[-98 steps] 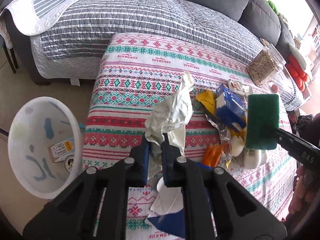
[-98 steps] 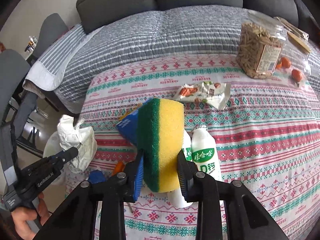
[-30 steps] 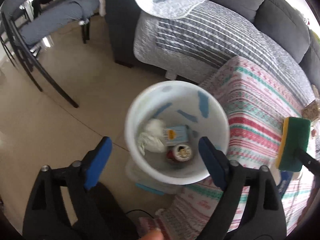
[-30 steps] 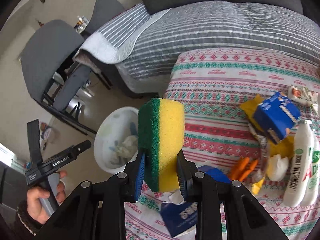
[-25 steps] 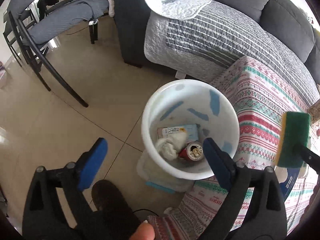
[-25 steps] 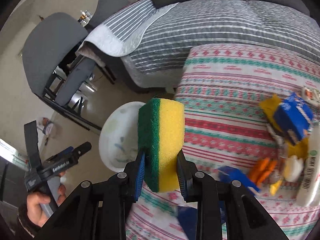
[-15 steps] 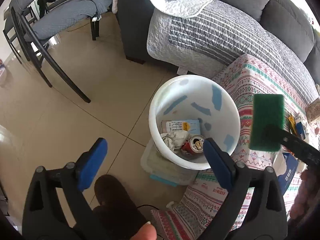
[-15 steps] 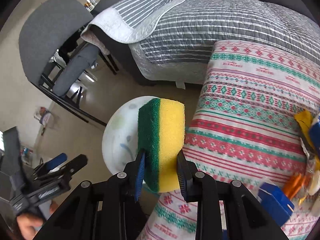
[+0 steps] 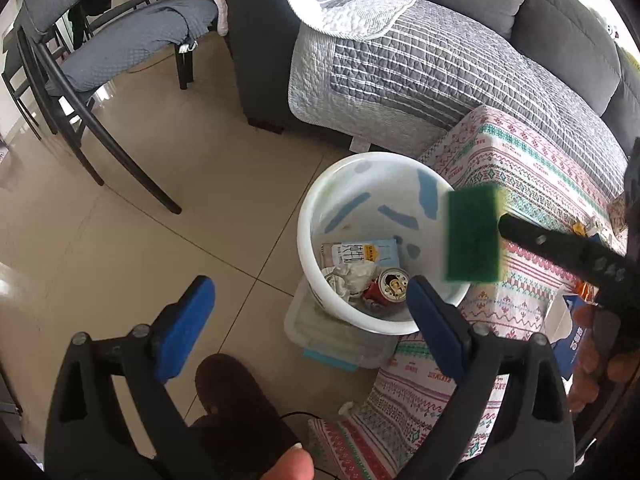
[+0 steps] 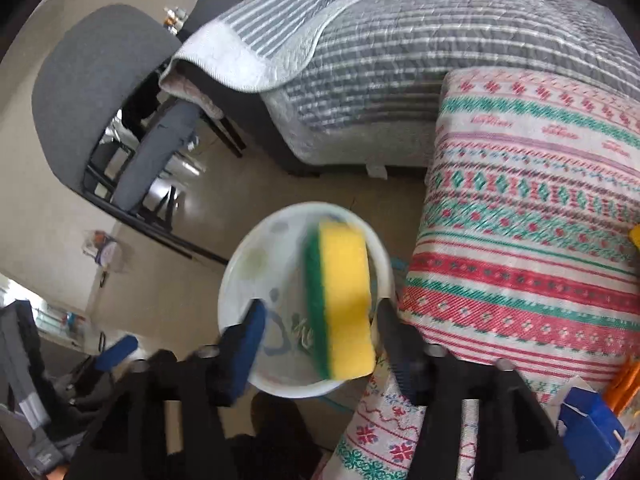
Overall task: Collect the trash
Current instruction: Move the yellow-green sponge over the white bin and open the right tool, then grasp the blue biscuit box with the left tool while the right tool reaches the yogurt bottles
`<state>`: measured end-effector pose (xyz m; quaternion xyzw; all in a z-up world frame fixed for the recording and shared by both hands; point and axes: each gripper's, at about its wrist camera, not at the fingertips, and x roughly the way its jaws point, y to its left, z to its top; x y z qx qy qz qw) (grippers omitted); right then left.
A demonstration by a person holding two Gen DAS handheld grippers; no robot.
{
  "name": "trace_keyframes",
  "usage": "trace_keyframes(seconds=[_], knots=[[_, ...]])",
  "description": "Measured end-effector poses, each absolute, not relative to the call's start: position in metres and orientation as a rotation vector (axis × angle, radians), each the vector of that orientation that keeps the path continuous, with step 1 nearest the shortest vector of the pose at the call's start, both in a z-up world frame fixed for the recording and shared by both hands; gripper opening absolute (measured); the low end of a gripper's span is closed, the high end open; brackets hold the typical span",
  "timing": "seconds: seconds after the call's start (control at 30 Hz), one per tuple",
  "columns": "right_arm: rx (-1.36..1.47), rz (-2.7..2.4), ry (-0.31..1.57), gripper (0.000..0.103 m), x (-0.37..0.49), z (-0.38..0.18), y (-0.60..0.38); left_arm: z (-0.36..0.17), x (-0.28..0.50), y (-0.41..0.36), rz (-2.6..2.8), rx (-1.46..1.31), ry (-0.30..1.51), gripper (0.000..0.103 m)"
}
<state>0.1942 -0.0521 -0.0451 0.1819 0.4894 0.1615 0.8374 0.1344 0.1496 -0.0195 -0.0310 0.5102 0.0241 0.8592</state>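
A yellow and green sponge [image 10: 340, 300] hangs blurred over the white bin [image 10: 240, 280], between the jaws of my right gripper [image 10: 320, 336]. Those jaws are opening and the blue pads stand off the sponge on both sides. In the left wrist view the sponge [image 9: 474, 236] shows its green face above the bin's [image 9: 308, 208] right rim. Inside the bin lie a crumpled tissue [image 9: 356, 276], a drink can [image 9: 390, 286] and a small carton [image 9: 360, 252]. My left gripper [image 9: 312, 308] is wide open and empty, just in front of the bin.
The bin stands on a clear plastic container [image 9: 340, 344] on the tiled floor, against the table with the patterned cloth [image 10: 520, 240]. A quilt-covered sofa [image 9: 420, 60] is behind, a dark chair [image 9: 100, 52] to the left. A person's slippered foot [image 9: 228, 392] is below.
My right gripper carried the sponge from over the table to above the bin, then its jaws parted and let go of the sponge. The left gripper stayed open beside the bin.
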Motion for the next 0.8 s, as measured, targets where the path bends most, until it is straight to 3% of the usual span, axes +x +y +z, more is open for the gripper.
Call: trace_keyframes(seconds=[0.2,0.5,0.8], knots=[[0.327,0.298,1.012,0.063,0.172,-0.023,-0.075,-0.017,0.131,0.142,0.027,-0.057,1.069,0.096],[0.261,0.163,0.959,0.075,0.116,0.016,-0.153,-0.010,0.123,0.105,-0.056,-0.017,1.060,0.096],[0.258,0.009,0.965,0.078,0.066,0.018,-0.235,-0.009,0.115,0.046,-0.163,0.042,1.071,0.096]])
